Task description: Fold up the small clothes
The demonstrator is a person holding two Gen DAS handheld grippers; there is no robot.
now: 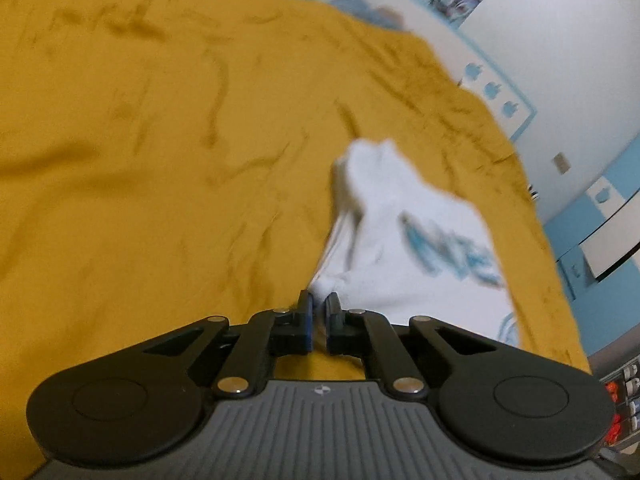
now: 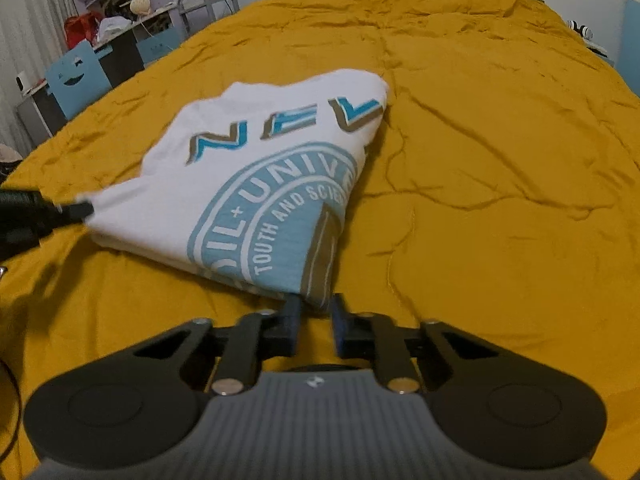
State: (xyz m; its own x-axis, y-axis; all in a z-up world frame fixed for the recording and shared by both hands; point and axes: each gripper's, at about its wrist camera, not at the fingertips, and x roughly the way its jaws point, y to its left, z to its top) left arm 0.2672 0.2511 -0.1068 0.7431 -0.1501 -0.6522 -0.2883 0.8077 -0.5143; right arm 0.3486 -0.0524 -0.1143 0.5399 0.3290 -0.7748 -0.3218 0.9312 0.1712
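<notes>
The white cotton T-shirt with blue and tan printed lettering [image 2: 256,168] lies partly folded on the mustard-yellow bedspread [image 2: 480,160] of the bed. In the right wrist view the shirt forms a rough wedge, with a round blue crest and block letters facing up. Its right-hand edge is doubled over along a fold line that runs down toward the nearest corner.

Left gripper [image 1: 319,312]: the jaws are closed on a bunched white corner of the shirt. The fabric enters between the two blue pads [image 1: 307,320] and fans out forward and to the right across the bedspread. This view is motion-blurred, so the print appears smeared. In the right wrist view the same gripper [image 2: 76,210] appears at the left edge, with its black tip touching the left corner of the shirt.

Right gripper [image 2: 316,312]: the jaws stand slightly apart, one on each side of the nearest shirt corner. The pointed corner reaches down into the gap between them. Whether the pads press on the cloth cannot be determined from this view.

Surroundings: a blue chair back with a cut-out smiling face [image 2: 76,76] and a cluttered desk [image 2: 120,36] stand beyond the left side of the bed.
</notes>
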